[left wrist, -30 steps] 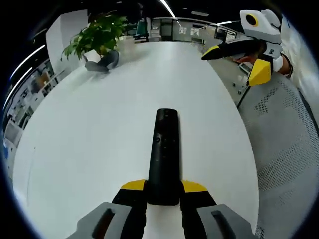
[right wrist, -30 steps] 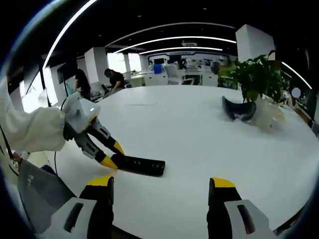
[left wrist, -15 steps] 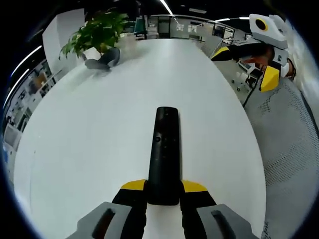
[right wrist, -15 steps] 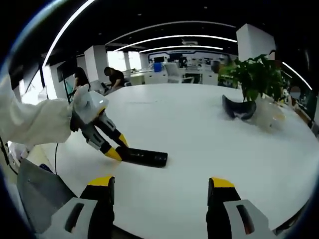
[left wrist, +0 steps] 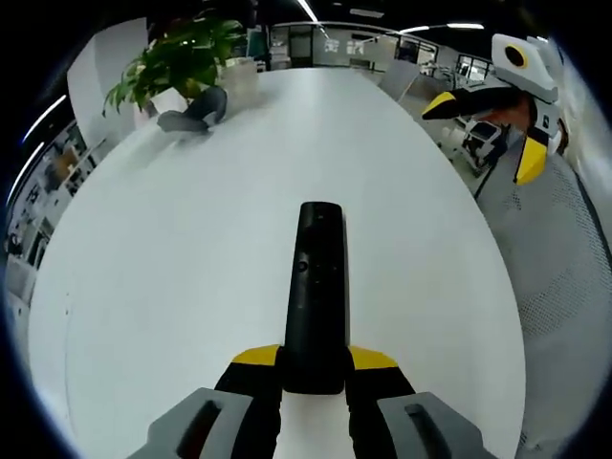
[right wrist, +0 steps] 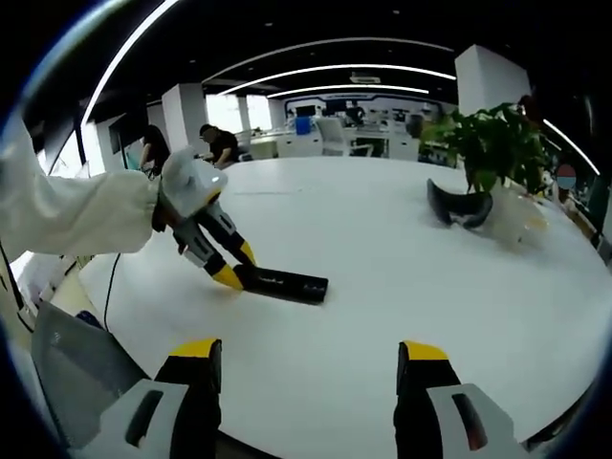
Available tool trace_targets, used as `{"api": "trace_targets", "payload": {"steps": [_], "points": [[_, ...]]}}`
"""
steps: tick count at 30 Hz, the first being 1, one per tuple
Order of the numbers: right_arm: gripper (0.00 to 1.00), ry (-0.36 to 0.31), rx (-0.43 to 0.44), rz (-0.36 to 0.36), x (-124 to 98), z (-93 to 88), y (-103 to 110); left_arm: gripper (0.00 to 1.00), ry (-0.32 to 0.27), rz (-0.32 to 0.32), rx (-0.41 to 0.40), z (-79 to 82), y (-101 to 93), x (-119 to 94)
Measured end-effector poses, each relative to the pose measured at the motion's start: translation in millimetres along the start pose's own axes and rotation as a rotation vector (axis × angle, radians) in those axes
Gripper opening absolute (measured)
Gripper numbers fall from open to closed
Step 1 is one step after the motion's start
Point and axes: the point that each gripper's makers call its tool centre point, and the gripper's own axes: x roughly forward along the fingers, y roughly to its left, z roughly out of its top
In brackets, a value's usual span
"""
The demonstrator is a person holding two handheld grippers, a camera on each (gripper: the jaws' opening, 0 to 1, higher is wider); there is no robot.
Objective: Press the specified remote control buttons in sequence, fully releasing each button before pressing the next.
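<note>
Black remote control (left wrist: 314, 296): laid flat on the white table (left wrist: 172, 249), near end pinched between the yellow-tipped jaws of the left gripper (left wrist: 314, 361). Right gripper (right wrist: 304, 352): jaws spread wide, nothing held, raised above the table edge.

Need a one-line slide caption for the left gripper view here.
Left gripper shut on black remote over white table; right gripper hangs open beyond the table's edge.

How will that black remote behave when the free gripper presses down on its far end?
The remote looks like a stiff, long bar, so it should not bend. The left gripper clamps its near end, which probably stops it from sliding on the smooth white table. It seems to lie flat, so tipping looks unlikely. The right gripper is open.
</note>
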Motion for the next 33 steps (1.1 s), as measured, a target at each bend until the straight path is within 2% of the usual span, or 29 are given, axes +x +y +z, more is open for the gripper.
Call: {"api": "trace_targets", "payload": {"steps": [12, 33], "points": [[0.73, 0.021, -0.009, 0.003, 1.6, -3.1, 1.8, 0.24, 0.013, -0.001, 0.011, 4.3, 26.6, 2.3], [0.72, 0.055, -0.015, 0.0, 4.7, -8.6, 1.4, 0.24, 0.069, -0.008, 0.035, 7.9, 73.3, 3.1]]}}
